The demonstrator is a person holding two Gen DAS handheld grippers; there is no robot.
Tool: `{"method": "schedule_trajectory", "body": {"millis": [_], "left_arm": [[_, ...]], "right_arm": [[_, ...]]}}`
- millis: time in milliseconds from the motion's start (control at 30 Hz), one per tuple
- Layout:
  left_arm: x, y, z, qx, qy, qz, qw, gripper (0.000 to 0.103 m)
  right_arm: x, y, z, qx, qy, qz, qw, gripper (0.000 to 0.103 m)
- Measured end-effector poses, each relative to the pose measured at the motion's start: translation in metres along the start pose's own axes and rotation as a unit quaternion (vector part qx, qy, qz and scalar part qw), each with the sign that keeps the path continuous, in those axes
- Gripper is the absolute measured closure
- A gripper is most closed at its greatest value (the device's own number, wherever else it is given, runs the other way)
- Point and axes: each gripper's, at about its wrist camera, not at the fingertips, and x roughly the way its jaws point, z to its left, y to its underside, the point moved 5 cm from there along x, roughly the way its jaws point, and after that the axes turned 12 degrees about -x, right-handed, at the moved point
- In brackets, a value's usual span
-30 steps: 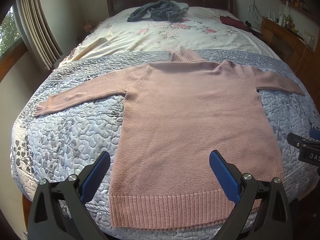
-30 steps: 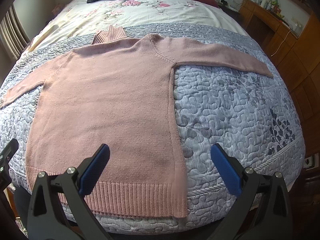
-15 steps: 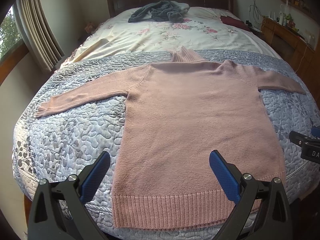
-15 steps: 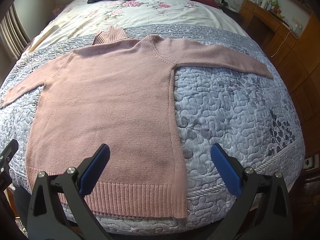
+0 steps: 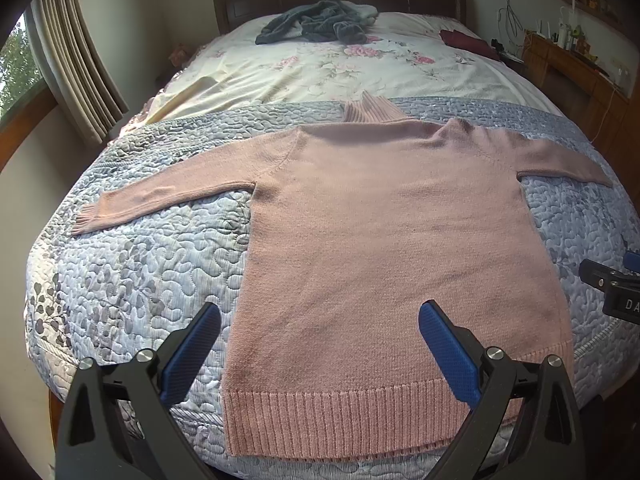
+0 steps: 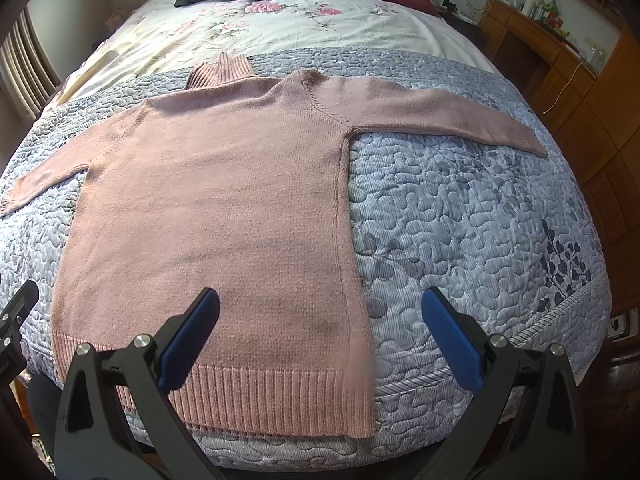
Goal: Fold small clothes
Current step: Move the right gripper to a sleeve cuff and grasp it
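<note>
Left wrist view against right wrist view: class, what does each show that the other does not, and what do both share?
Only the left wrist view shows the window, the curtain and the whole left cuff. Only the right wrist view shows the whole right sleeve to its end and the quilt's dark leaf print. Both share the pink sweater lying flat on the quilt, the grey clothes near the headboard, and an open claw: left, right.
</note>
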Motion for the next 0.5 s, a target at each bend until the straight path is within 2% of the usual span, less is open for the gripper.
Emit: {"method": "schedule_trajectory", "body": {"millis": [200, 300, 400, 500], "left_arm": [[0.005, 0.003, -0.001, -0.002, 0.003, 0.004, 1.0000, 0.004], [0.018, 0.003, -0.002, -0.012, 0.027, 0.024, 0.9993, 0.004], [0.035, -0.005, -0.012, -0.029, 0.051, 0.038, 0.9976, 0.004], [0.051, -0.025, -0.036, -0.019, 0.054, 0.031, 0.9979, 0.004]], "right_arm": [[0.001, 0.000, -0.001, 0.001, -0.001, -0.001, 1.000, 0.003], [0.008, -0.001, -0.009, 0.006, -0.013, -0.016, 1.000, 0.003], [0.023, -0.008, -0.044, 0.037, -0.034, -0.015, 0.999, 0.003], [0.037, -0.022, -0.108, 0.088, -0.034, -0.021, 0.995, 0.003]]}}
